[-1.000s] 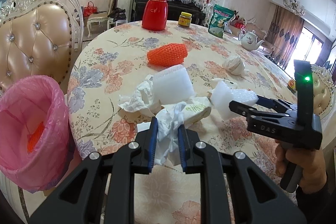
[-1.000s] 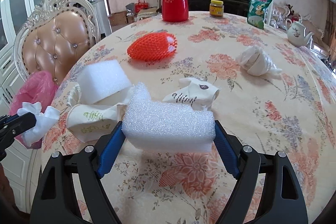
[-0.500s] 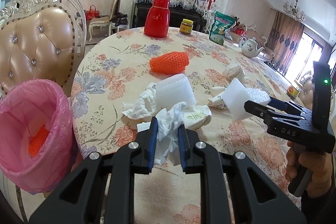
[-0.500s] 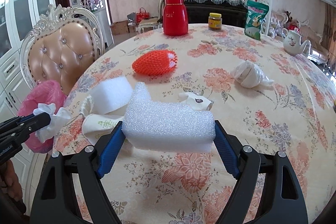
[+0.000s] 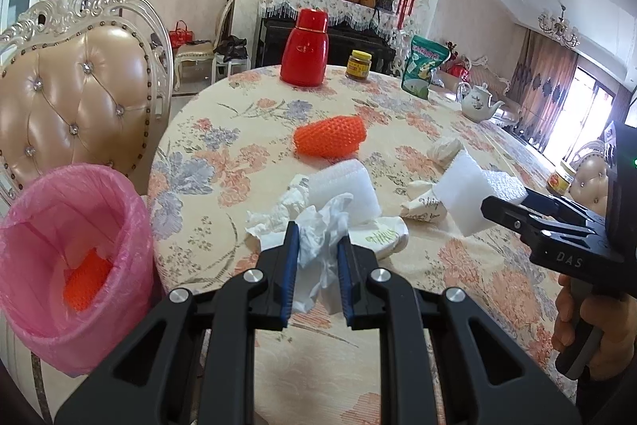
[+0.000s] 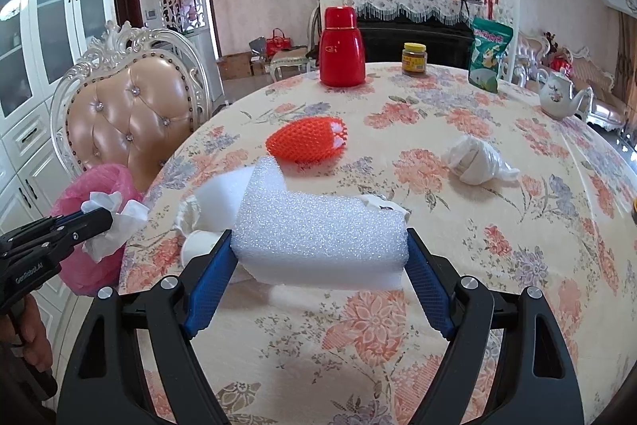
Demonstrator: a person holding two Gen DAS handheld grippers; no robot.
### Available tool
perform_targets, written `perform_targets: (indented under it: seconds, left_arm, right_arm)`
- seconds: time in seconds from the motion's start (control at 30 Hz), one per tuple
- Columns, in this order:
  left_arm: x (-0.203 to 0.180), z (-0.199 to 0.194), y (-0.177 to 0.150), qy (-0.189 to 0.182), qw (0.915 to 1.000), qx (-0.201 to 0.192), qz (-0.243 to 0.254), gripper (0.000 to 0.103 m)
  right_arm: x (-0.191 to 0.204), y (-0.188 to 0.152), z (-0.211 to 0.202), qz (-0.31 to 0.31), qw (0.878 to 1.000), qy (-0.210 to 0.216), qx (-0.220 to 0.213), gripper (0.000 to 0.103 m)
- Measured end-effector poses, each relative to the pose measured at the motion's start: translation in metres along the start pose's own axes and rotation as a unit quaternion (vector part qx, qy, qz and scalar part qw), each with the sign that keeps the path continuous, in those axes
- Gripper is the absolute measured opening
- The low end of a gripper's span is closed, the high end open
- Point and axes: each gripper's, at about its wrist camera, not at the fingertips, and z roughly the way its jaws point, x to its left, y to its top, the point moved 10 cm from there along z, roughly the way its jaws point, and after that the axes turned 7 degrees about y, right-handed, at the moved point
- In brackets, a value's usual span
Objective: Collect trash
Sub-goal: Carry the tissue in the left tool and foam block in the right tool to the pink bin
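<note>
left claw [image 5: 317, 257] is clenched on a crumpled white tissue [image 5: 321, 232], soft and creased, just above the bench [image 5: 223, 162] beside the pink-lined bin [image 5: 67, 257]. right claw [image 6: 318, 267], angled down, is grasping a grainy white foam block [image 6: 320, 230], lifted higher off the floral cloth than a second ago.
</note>
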Motion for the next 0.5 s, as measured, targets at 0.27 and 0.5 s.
perform_targets:
  seconds: [0.27, 0.5]
  left_arm:
    - [0.027, -0.01, 0.014, 0.024, 0.9995, -0.017, -0.007, 0.018]
    - [0.059, -0.02, 0.022, 0.049, 0.9982, -0.029, -0.018, 0.018]
  right_arm:
    - [0.021, 0.009, 0.003, -0.012, 1.0, 0.015, -0.006, 0.078]
    - [0.048, 0.018, 0.012, -0.028, 0.999, 0.032, -0.006, 0.078]
